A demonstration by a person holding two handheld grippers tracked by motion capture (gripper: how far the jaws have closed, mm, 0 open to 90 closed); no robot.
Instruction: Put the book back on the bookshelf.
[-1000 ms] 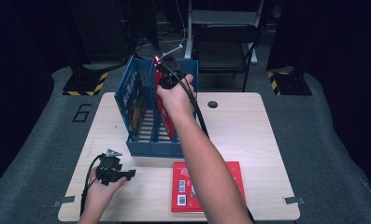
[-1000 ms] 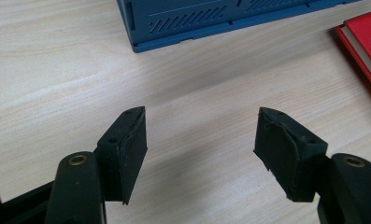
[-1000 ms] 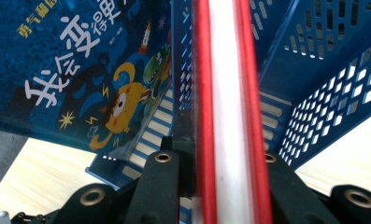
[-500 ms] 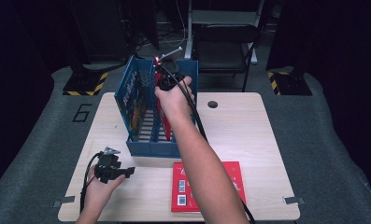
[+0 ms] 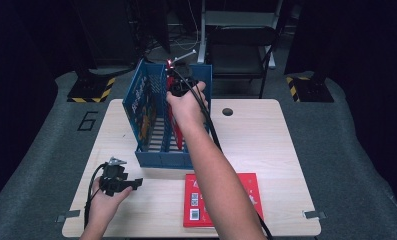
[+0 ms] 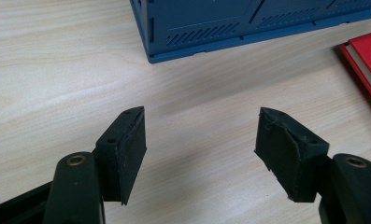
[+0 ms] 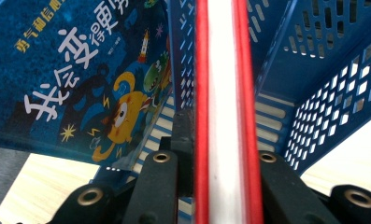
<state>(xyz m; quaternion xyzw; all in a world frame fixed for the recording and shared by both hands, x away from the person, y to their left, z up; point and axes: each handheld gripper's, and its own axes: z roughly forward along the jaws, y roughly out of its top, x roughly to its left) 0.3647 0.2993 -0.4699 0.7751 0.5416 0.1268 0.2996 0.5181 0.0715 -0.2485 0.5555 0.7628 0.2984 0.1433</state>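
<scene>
The right gripper [image 5: 178, 85] has its jaws clamped on a red book [image 7: 223, 93], held upright inside the blue rack [image 5: 151, 150]. Near left on the surface, the left gripper [image 6: 199, 144] rests with jaws wide apart, holding nothing.

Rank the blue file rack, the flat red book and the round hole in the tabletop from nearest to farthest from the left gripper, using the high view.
From the left gripper, resting open at the table's near left:
1. Blue file rack, just ahead and to the right.
2. Flat red book, lying to the right at the near edge.
3. Round hole, far right of the rack.
</scene>
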